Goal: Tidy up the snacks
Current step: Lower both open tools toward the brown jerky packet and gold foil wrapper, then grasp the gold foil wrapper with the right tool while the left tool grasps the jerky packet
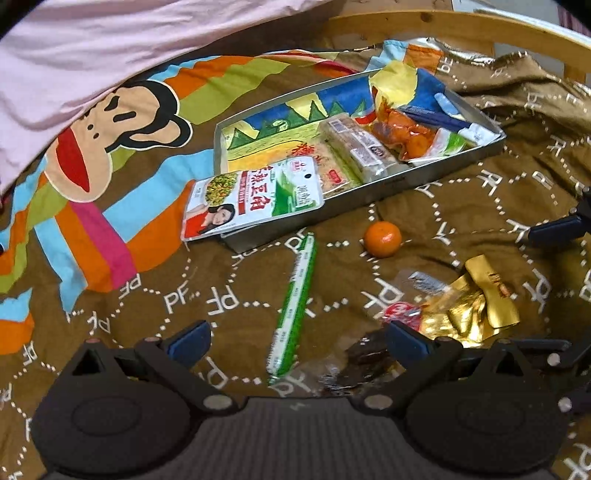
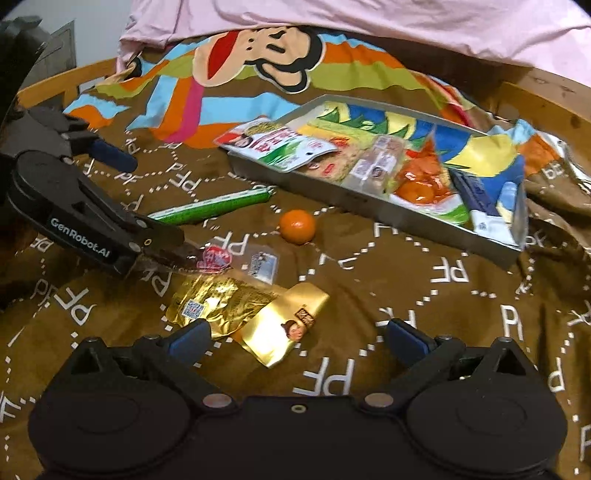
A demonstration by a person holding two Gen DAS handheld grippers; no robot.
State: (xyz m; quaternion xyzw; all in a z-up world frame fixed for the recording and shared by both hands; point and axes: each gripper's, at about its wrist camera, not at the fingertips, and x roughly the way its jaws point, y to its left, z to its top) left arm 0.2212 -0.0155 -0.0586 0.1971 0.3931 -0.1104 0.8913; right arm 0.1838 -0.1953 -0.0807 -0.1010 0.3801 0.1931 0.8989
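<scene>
A metal tray holds several snack packets. A green-and-white pouch hangs over its near corner. On the brown blanket lie a green stick snack, a mandarin, gold packets and a clear packet of dark snack. My left gripper is open, straddling the green stick, its right finger on the clear packet. My right gripper is open just before the gold packets, holding nothing.
A pink cloth covers the far side of the monkey-print blanket. A curved wooden rim rings the surface. A crumpled silver wrapper lies beyond the tray. One right-gripper finger shows at the right edge.
</scene>
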